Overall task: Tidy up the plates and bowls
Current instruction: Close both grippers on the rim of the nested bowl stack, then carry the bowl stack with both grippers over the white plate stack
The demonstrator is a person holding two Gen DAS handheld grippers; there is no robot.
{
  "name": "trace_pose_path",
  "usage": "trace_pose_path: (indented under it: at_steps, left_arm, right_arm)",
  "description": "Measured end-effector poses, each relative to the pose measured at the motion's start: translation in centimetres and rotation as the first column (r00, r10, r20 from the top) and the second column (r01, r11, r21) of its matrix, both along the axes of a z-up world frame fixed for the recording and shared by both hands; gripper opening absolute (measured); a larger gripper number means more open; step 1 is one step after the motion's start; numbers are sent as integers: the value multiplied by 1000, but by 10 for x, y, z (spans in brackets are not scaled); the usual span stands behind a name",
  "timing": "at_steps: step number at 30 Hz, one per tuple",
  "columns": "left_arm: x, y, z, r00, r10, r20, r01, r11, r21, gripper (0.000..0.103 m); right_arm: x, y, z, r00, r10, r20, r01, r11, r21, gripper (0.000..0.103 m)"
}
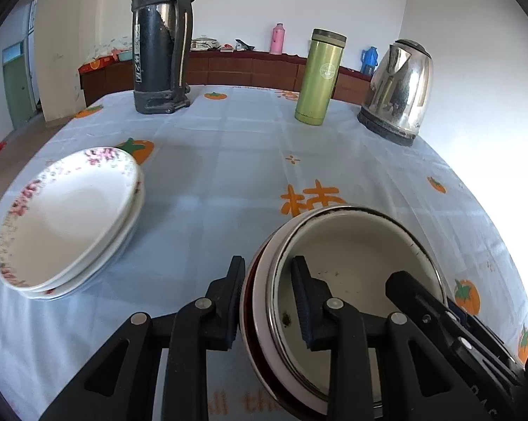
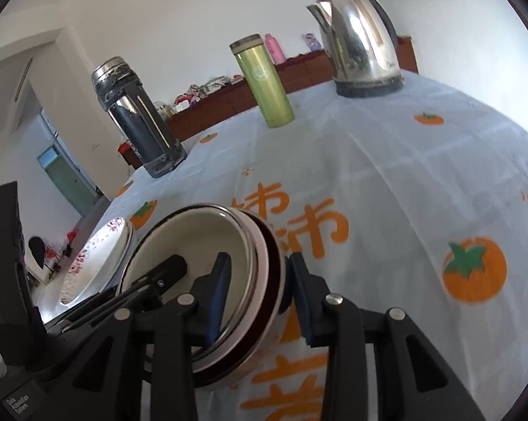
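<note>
On the pale blue tablecloth [image 1: 229,161] we see two white flowered plates [image 1: 71,217] already stacked, while our left gripper [image 1: 269,301] and right gripper [image 2: 257,294] each clamp opposite rims of the cream, dark-banded nested bowls [image 1: 351,263], not yet set down.

The left wrist view sits low and close behind its own fingers [image 1: 301,301], looking down and forward across the worktop [image 1: 229,147] toward the far wall; the right wrist view looks the same general way from close behind its fingers [image 2: 299,280], rolled so the worktop tilts; both share the bowl [image 1: 351,245] close up, the plates [image 1: 64,210] to the left, and the dark flask [image 1: 162,45], green flask [image 1: 318,77] and kettle [image 1: 399,91] beyond.
</note>
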State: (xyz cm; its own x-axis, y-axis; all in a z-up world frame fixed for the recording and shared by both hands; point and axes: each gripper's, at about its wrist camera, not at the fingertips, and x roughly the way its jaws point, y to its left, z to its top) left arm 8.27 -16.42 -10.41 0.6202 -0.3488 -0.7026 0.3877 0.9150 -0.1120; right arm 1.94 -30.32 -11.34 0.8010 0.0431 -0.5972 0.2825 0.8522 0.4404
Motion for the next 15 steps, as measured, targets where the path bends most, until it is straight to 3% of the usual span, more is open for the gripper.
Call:
trace_pose_path:
  at_steps: [8, 15]
  left_arm:
    - [-39, 33, 23, 998, 17, 55, -19, 999, 40, 30]
    - [-65, 72, 36, 997, 40, 59, -40, 999, 5, 30]
  right_arm:
    - [-36, 37, 9, 1000, -3, -3, 3, 999, 32, 32]
    - [-64, 71, 28, 1000, 13, 26, -13, 1000, 11, 32]
